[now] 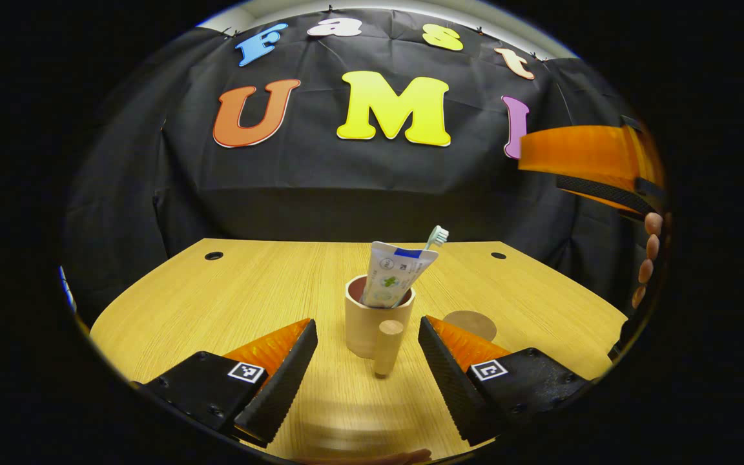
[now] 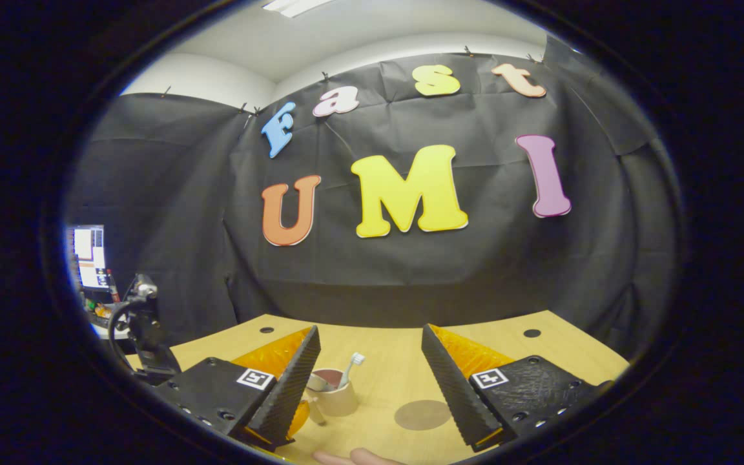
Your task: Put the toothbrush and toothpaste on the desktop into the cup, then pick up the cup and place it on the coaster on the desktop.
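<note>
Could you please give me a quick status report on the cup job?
Left gripper open, flanking cup. Right gripper open, raised. Toothbrush and toothpaste in cup; coaster bare, nothing blocking.

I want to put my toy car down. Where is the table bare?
Bare wood lies left of the cup, out to the table edge, and behind it toward the wall. It is crowded around the cup: the left tool flanks it, and the coaster sits to its right.
</note>
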